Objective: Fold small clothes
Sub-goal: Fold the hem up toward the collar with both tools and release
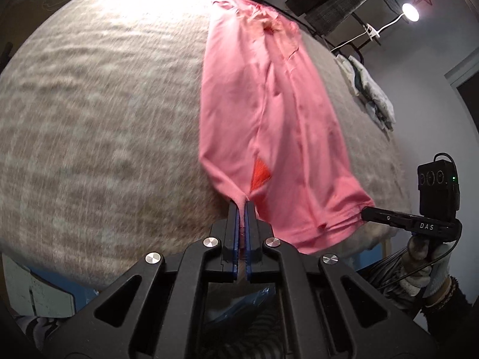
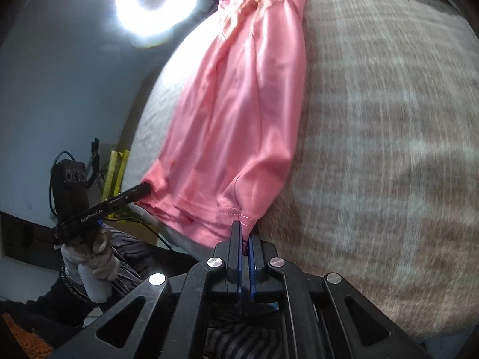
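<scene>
A pink shirt lies stretched lengthwise over a grey fuzzy blanket, its hem lifted toward me. My left gripper is shut on one hem corner. My right gripper is shut on the other hem corner of the pink shirt. Each gripper shows in the other's view: the right gripper at the shirt's right corner, the left gripper at its left corner. The hem hangs slack between them. The far collar end rests on the blanket.
A pile of folded pale clothes lies at the blanket's far right edge. A bright lamp shines at the upper right, and it also glares in the right wrist view. The blanket's near edge drops off just below the grippers.
</scene>
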### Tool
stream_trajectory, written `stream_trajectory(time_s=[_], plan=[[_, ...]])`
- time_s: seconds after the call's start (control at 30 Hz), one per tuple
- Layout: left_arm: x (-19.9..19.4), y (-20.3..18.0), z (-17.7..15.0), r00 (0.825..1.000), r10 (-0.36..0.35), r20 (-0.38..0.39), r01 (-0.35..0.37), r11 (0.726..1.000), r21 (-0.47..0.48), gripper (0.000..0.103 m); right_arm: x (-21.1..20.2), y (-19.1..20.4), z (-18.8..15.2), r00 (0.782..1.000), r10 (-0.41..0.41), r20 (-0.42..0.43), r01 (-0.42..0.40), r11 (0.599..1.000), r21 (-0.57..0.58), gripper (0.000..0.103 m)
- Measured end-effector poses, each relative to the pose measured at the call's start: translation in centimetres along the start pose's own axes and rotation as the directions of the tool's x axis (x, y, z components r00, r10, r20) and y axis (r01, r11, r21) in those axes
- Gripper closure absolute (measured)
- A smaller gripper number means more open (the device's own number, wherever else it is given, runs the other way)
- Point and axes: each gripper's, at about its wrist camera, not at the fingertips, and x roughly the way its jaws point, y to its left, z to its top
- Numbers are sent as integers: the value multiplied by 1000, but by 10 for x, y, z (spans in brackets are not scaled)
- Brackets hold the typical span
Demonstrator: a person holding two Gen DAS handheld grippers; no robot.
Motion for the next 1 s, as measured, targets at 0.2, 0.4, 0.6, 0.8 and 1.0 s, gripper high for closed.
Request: stream_trajectory(time_s=[0.2, 0.4, 0.6, 0.8, 1.0], plan=[[-4, -9, 39, 999, -16, 46, 16, 1000, 3, 103, -14, 2, 30, 998, 26, 56, -26, 1000, 2, 103], [-4, -15, 84, 994, -12, 107, 10, 1000, 12, 103, -22, 2, 73, 993, 27, 117, -27, 1000, -2, 103], [7, -12, 119, 991, -15, 133, 16, 1000, -9, 103, -21, 1, 109, 989, 17, 149, -17, 1000, 1, 103], [22, -7, 145, 991, 3, 130, -2, 1000, -14, 103, -21, -8, 130, 984, 18, 176, -22, 1000, 19, 103], [40, -6, 168, 992, 21, 125, -20, 1000, -12, 103, -16, -18, 151, 981, 19, 193, -28, 999, 46, 103]])
